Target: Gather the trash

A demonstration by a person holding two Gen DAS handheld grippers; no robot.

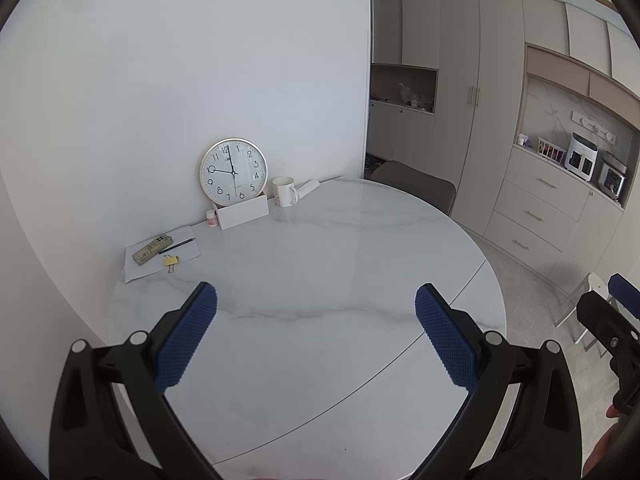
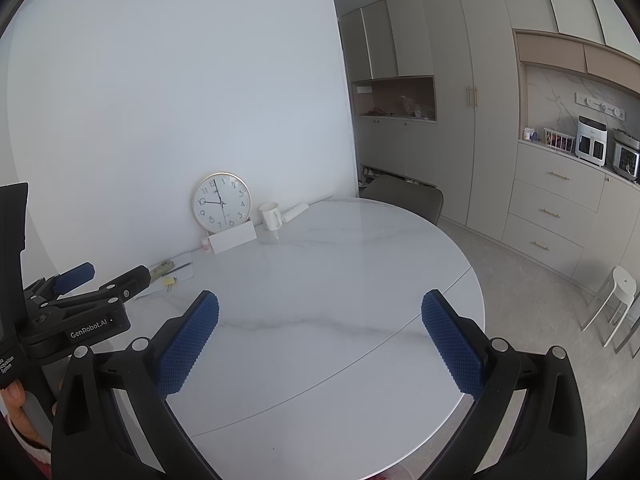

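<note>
Tabletop (image 1: 320, 264) of white marble, round, fills most of both wrist views, and we take the clock (image 1: 233, 171) as our landmark: it leans on the wall at the far edge, propped by a white box (image 1: 243, 211) at its foot, likely so it stays upright. Right of the clock stand a mug (image 1: 285, 192) and a pale roll (image 1: 308, 188); we cannot tell if that roll is trash. Left of the clock and nearer us lies a sheet of paper (image 1: 188, 246) carrying a phone (image 1: 153, 249), a pen (image 1: 178, 245) and a yellow binder clip (image 1: 171, 262), with a small bottle (image 1: 211, 218) just beside the box.

Left tongs (image 1: 316, 300) and right tongs (image 2: 320, 306) both gape wide and hold nothing, hovering over the near part of the slab. Between them and the clock the marble is bare, so we judge the reach forward unobstructed. No plain piece of trash shows itself yet.
</note>
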